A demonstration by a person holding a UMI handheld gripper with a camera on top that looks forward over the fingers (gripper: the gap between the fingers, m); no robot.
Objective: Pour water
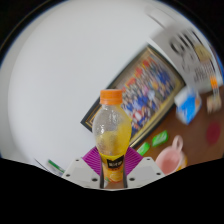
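A clear plastic bottle [111,135] with an orange cap and orange drink in it stands upright between my fingers. My gripper [112,168] is shut on the bottle's lower body, near its dark label, with the magenta pads [93,161] pressed on both sides. The view is tilted, and the bottle rises against a white wall. A pink cup [170,159] stands on the table to the right, beyond the fingers.
A table [165,110] covered with a colourful printed sheet runs diagonally at the right. On it lie a blue box [187,106], green packets [158,139] and a white patterned box [192,55] with an orange-capped bottle [216,83] beside it.
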